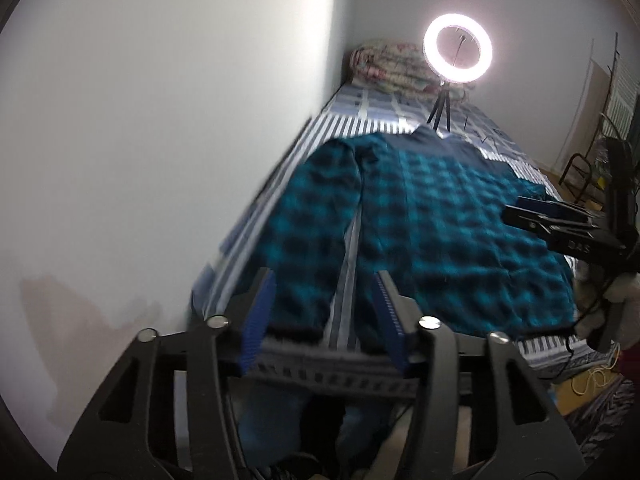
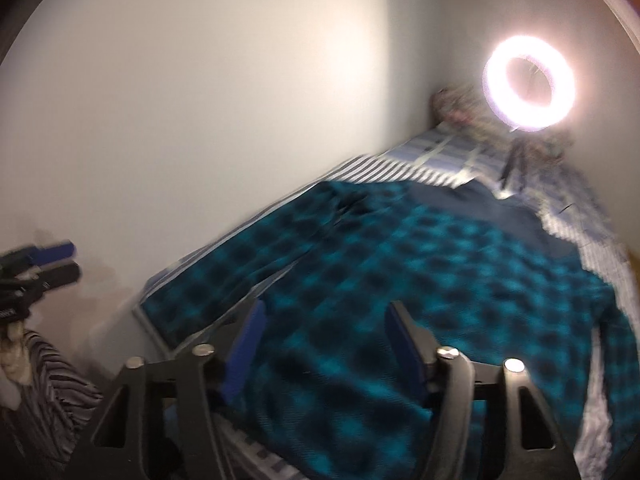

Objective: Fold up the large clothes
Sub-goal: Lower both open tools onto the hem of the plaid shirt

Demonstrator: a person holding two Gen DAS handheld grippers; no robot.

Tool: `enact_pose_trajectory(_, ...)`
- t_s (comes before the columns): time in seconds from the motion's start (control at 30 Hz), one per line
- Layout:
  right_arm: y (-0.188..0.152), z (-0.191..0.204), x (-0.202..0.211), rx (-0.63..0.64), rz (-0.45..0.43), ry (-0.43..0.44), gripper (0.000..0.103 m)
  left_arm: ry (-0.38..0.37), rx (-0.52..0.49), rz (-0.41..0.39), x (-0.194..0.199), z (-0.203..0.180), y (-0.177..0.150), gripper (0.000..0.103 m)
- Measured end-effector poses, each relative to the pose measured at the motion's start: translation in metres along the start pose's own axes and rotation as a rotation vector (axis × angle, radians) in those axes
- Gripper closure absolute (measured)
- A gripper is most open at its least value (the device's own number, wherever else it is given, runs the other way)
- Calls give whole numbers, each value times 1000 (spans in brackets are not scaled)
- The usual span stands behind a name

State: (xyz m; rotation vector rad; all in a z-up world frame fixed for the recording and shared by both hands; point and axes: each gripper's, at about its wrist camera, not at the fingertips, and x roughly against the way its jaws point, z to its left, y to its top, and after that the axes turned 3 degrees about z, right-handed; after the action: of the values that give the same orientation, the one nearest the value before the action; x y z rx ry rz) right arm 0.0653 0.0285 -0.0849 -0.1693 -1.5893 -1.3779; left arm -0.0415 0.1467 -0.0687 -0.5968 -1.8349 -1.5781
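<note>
While the teal plaid garment (image 1: 440, 216) lies spread on the bed (image 1: 372, 104), left claw (image 1: 324, 308) and right claw (image 2: 324, 336) half-open, gripping nothing.

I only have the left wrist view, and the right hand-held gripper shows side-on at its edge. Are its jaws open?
Observer: Yes. The right wrist view shows the right hand-held gripper open over the body of the checked shirt, with nothing pinched between its pads.
Operator: That gripper hides the shirt's right edge from me. Does the shirt hang off the bed there?
Observer: It seems not. A strip of bed cover shows beyond that edge.
Operator: Can you see my left one from that side?
Observer: Yes. The left hand-held gripper pokes in at the left edge in front of the wall, with a striped sleeve below it.
</note>
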Motion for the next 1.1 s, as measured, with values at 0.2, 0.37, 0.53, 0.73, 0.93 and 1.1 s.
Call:
enact_pose_trajectory(0.2, 1, 39, -51, 80, 98, 165, 54, 48, 7, 37, 2, 5, -25, 54)
enact_pose_trajectory(0.37, 5, 56, -111, 6, 219, 255, 57, 56, 53, 70, -21, 19, -27, 54)
enact_pose_trajectory(0.53, -2, 48, -133, -73, 275, 276, 68, 62, 82, 132, -63, 36, -20, 60)
enact_pose_trajectory(0.73, -22, 35, -115, -65, 251, 250, 68, 41, 206, 234, -116, 65, -18, 62)
enact_pose_trajectory(0.93, -40, 28, -109, -69, 233, 243, 67, 113, 280, 259, -135, 87, -25, 62)
enact_pose_trajectory(1.1, -45, 29, -112, -52, 221, 248, 67, 158, 289, 275, -151, 94, -27, 62)
